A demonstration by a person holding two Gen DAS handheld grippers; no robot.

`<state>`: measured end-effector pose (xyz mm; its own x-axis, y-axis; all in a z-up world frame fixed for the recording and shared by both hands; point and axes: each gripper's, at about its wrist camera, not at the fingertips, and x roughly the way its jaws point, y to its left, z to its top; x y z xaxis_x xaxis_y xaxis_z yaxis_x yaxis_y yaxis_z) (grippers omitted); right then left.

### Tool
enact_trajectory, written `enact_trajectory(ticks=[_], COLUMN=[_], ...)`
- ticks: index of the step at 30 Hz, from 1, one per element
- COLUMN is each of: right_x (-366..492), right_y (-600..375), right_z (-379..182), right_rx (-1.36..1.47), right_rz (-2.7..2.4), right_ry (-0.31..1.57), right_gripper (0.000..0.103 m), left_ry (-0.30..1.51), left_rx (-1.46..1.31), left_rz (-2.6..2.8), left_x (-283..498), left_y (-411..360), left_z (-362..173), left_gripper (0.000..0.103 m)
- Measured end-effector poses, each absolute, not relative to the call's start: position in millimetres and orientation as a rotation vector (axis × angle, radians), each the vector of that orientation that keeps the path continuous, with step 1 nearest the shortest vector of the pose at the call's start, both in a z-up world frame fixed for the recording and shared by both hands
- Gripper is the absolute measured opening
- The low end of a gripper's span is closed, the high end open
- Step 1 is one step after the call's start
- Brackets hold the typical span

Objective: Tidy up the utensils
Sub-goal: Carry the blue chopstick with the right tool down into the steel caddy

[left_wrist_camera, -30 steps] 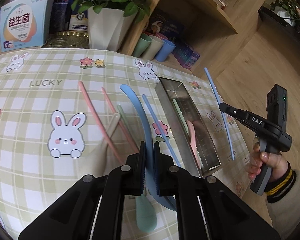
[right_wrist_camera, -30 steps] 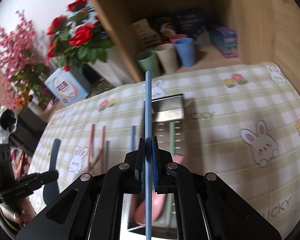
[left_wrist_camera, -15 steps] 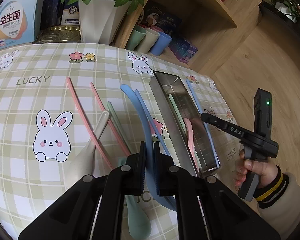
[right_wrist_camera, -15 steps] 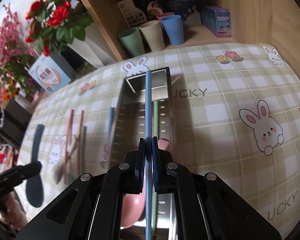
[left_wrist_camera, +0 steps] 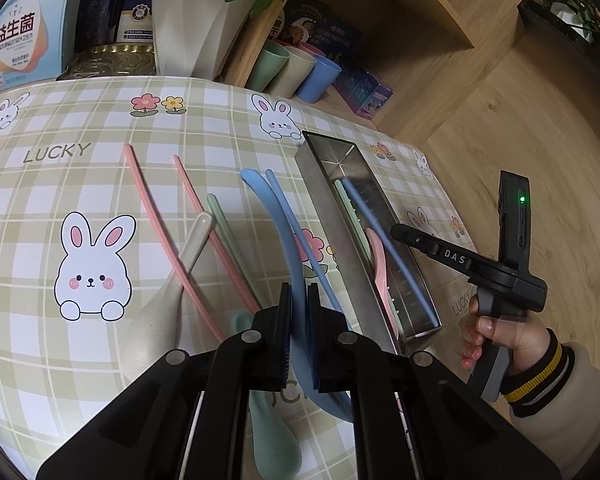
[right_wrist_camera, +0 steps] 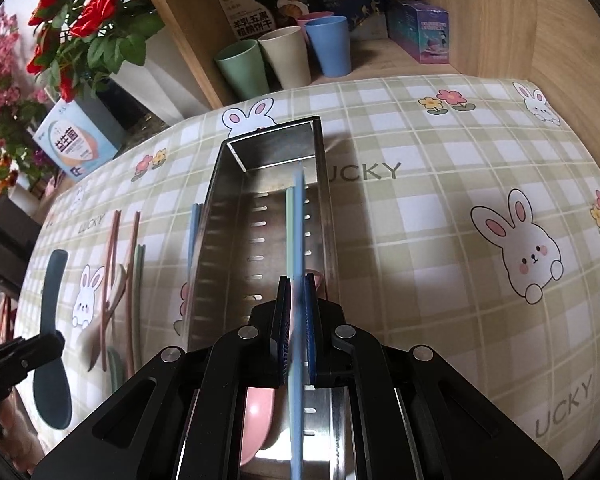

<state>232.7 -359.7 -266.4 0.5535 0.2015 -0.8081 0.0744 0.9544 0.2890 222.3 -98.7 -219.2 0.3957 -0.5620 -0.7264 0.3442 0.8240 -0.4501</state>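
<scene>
Blue chopstick (right_wrist_camera: pixel 298 216) lowered into metal tray (right_wrist_camera: pixel 220 216); right gripper (right_wrist_camera: pixel 297 320) level, clamping it. Left gripper (left_wrist_camera: pixel 299 320) grips blue spoon (left_wrist_camera: pixel 276 216), pointing 12 o'clock.

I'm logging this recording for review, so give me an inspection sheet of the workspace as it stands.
Surface: table under a checked tablecloth with rabbit prints.
Job's things: metal tray holding a green chopstick, pink spoon and the blue chopstick; pink chopsticks, white spoon, green spoon and another blue chopstick lie beside it.
Clutter: nothing seen on the cloth.
Grippers: left gripper shut on the blue spoon; right gripper over the tray, the blue chopstick between its fingers, grip unclear through blur.
Cables: nothing seen.
Surroundings: wooden shelf with cups, boxes, potted flowers.
</scene>
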Motion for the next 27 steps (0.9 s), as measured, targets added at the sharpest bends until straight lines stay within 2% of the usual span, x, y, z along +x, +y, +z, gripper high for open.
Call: enact_trajectory(ticks=[20, 23, 25, 27], right_x=[209, 205, 202, 200], right_y=[-375, -383, -389, -393], right_z=[-238, -238, -238, -237], right_rx=[0.244, 0.255, 0.26, 0.263], right_rz=[-0.017, -0.032, -0.042, -0.046], right_ry=[0.944, 0.946, 0.937, 0.934], right_gripper=[0.009, 0.019, 0.042, 0.046], left_ry=[1.017, 1.021, 1.025, 1.027], left_rx=[-0.207, -0.195, -0.184, -0.17], left_rz=[-0.619, -0.632, -0.649, -0.667], left_x=[219, 220, 220, 222], left_y=[-121, -129, -139, -150], left_z=[-215, -214, -213, -212], left_gripper=[0.007, 0.007, 0.007, 0.007])
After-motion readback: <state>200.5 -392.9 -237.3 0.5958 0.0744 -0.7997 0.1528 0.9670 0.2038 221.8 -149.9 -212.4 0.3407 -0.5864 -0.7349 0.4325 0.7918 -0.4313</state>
